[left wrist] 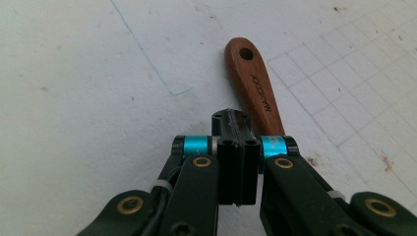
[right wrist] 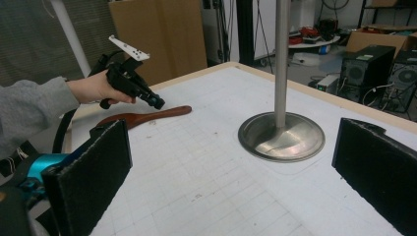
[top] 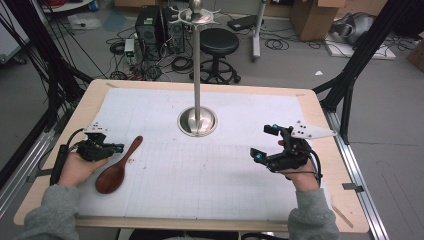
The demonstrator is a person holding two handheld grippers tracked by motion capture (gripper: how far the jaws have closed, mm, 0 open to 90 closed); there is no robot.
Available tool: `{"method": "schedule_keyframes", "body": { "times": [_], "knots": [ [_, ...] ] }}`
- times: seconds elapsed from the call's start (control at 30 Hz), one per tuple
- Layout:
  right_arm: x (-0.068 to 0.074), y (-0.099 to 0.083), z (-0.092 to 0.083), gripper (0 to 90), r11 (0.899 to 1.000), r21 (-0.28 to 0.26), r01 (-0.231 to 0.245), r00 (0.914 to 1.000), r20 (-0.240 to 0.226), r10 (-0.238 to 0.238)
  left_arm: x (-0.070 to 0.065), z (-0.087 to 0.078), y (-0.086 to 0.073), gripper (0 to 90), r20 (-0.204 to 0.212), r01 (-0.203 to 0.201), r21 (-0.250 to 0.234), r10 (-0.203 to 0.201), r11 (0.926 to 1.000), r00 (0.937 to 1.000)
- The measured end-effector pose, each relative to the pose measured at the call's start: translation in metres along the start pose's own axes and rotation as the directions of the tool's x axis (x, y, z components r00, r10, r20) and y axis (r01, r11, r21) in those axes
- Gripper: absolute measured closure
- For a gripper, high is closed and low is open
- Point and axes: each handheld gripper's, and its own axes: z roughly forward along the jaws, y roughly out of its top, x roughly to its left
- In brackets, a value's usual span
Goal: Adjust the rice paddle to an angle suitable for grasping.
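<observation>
table (top: 310, 107): wood edge w/ white grid sheet, carrying everything
stand (top: 197, 121): steel pole on round base, sitting mid-table, well apart from spoon
spoon (top: 118, 167): wooden, lying flat near table's left edge, handle pointing away from person
left hand-held gripper (top: 118, 148): jaws fully closed, gripping nothing, hovering just beside handle
right hand-held gripper (top: 264, 142): jaws gaping wide, empty, idling
tip: prob. opening left jaws first, straddling handle mid-shaft, then squeezing

spoon (top: 118, 167) on table (top: 310, 210), left of stand (top: 197, 121)
</observation>
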Motion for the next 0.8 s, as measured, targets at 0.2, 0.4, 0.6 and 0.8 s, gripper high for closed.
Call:
{"method": "schedule_keyframes", "body": {
  "times": [0.2,0.4,0.6,0.8],
  "knots": [
    [0.000,0.000,0.000,0.1,1.000,0.002,0.000,1.0000,0.001,0.000,0.001,0.008,0.002,89.5,0.000,0.001,0.012,-0.001,0.9999,1.0000],
    [0.000,0.000,0.000,0.1,1.000,0.002,-0.004,1.0000,0.001,0.004,-0.002,0.014,0.004,89.5,0.008,-0.008,0.020,0.008,0.9998,0.9999],
    [0.000,0.000,0.001,0.1,1.000,0.004,0.002,1.0000,-0.001,-0.002,-0.003,0.014,0.005,89.5,0.002,-0.013,0.024,0.013,0.9996,0.9999],
    [0.000,-0.001,0.002,0.1,1.000,0.009,0.001,1.0000,0.000,-0.001,-0.005,0.017,0.005,89.5,0.022,-0.002,0.018,0.002,0.9998,0.9997]
  ]
}}
